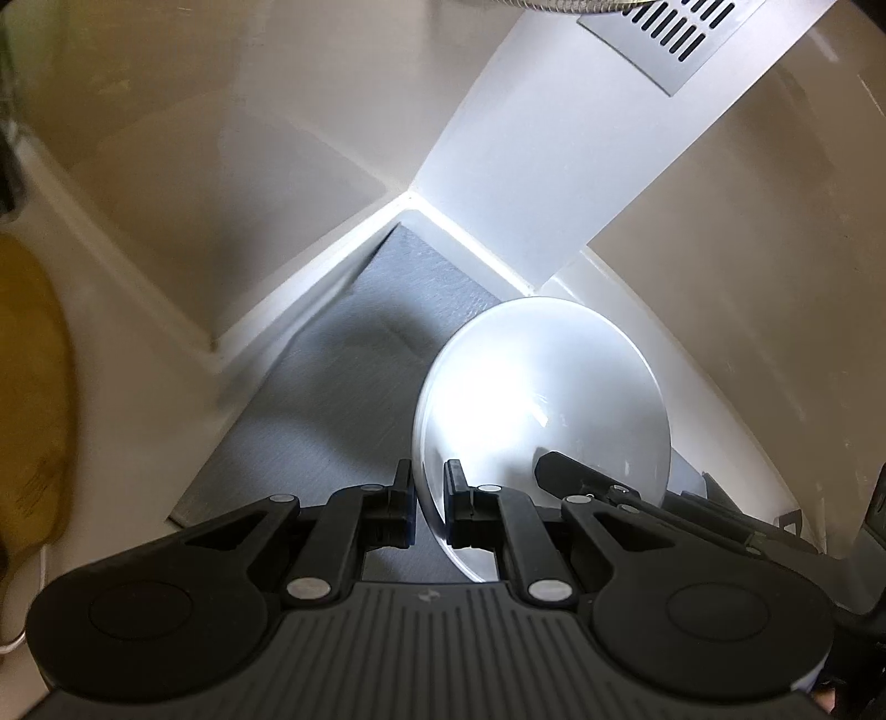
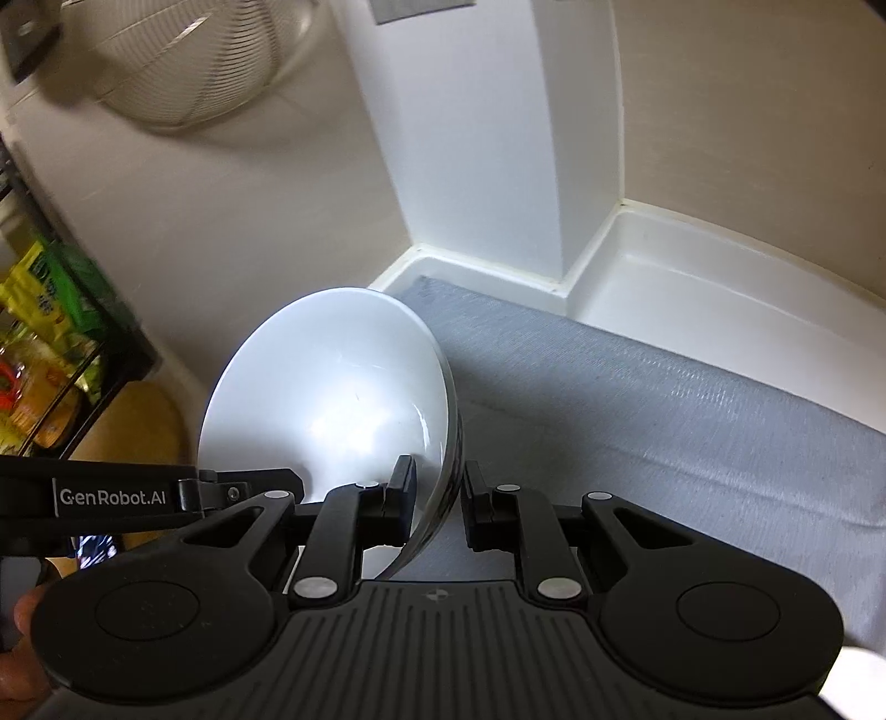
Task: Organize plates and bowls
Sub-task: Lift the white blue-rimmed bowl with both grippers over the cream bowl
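A white bowl is held tilted above a grey mat in a white corner. My left gripper has its jaws closed on the bowl's rim, one finger on each side. In the right wrist view the same bowl has its rim between the jaws of my right gripper; the left finger touches the inside, the right finger stands a small gap off the outside. The other gripper's arm reaches in from the left.
White walls and a raised white ledge border the mat. A wire-mesh strainer hangs at upper left. A shelf with colourful packets and a wooden board lie to the left. A vent grille is above.
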Demonstrator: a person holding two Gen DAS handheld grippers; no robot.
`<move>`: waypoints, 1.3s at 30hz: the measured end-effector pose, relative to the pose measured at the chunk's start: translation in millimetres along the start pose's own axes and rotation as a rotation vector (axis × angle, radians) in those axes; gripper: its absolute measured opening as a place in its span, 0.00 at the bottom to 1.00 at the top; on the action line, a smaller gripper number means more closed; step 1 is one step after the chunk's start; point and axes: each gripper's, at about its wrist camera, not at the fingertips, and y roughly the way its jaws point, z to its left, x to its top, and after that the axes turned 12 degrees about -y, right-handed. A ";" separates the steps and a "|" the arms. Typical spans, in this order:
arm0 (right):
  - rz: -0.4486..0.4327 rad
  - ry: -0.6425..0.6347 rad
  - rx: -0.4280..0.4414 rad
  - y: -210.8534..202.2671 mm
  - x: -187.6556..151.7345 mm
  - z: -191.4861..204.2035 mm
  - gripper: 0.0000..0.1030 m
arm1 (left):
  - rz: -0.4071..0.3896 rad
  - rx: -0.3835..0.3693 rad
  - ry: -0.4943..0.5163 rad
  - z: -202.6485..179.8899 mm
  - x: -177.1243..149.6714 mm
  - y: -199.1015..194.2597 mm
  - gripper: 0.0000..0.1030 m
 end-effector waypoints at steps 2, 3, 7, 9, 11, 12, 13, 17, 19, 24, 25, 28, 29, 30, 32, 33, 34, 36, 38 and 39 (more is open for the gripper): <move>0.001 -0.010 0.004 -4.4 -3.5 8.8 0.18 | -0.007 0.004 -0.002 7.1 -5.4 -8.3 0.10; 0.002 -0.013 0.006 -6.3 -5.4 12.7 0.18 | -0.010 0.007 -0.004 8.9 -6.8 -9.7 0.10; 0.004 -0.023 0.016 -17.3 -14.7 26.7 0.18 | -0.023 0.016 -0.005 15.9 -17.9 -24.8 0.10; 0.007 -0.032 0.019 -21.4 -18.6 33.5 0.18 | -0.023 0.017 -0.007 20.6 -23.2 -32.7 0.10; 0.012 -0.037 0.024 -24.8 -22.4 39.2 0.18 | -0.023 0.019 -0.007 24.3 -29.2 -37.4 0.10; 0.015 -0.039 0.026 -26.6 -24.6 41.8 0.18 | -0.024 0.021 -0.006 25.9 -31.9 -39.3 0.10; 0.018 -0.041 0.027 -28.2 -26.8 44.7 0.18 | -0.024 0.023 -0.004 28.0 -34.9 -42.4 0.10; 0.030 -0.044 0.033 -31.1 -33.5 53.7 0.18 | -0.018 0.029 0.004 36.8 -44.8 -54.8 0.11; 0.040 -0.046 0.035 -31.2 -36.4 57.4 0.18 | -0.012 0.034 0.016 41.3 -49.9 -58.8 0.11; 0.068 -0.045 0.039 -32.7 -45.7 64.8 0.18 | 0.007 0.045 0.031 49.0 -59.3 -62.0 0.11; 0.072 -0.045 0.039 -32.8 -47.2 66.2 0.18 | 0.010 0.047 0.032 50.1 -60.6 -62.6 0.11; 0.082 -0.044 0.040 -34.1 -51.7 70.2 0.18 | 0.014 0.049 0.037 54.0 -65.2 -66.2 0.11; 0.084 -0.044 0.041 -34.6 -53.2 71.3 0.18 | 0.015 0.049 0.039 55.6 -66.7 -67.5 0.11; 0.087 -0.044 0.042 -35.0 -54.1 72.9 0.18 | 0.016 0.049 0.039 57.6 -68.8 -69.1 0.11; 0.092 -0.046 0.044 -35.5 -56.2 75.8 0.18 | 0.020 0.047 0.035 61.4 -71.7 -71.5 0.11; 0.095 -0.047 0.045 -36.0 -57.1 77.1 0.18 | 0.021 0.046 0.033 63.5 -73.3 -72.6 0.12; 0.097 -0.049 0.046 -36.2 -58.2 78.8 0.18 | 0.022 0.047 0.032 64.8 -74.9 -73.3 0.12; 0.104 -0.048 0.051 -35.9 -60.9 81.2 0.18 | 0.028 0.052 0.032 67.6 -78.5 -74.7 0.12; 0.114 -0.046 0.054 -35.3 -64.1 83.5 0.18 | 0.039 0.055 0.030 70.1 -80.7 -75.0 0.12; 0.118 -0.043 0.055 -34.8 -65.8 84.8 0.18 | 0.045 0.057 0.029 71.2 -81.8 -74.4 0.12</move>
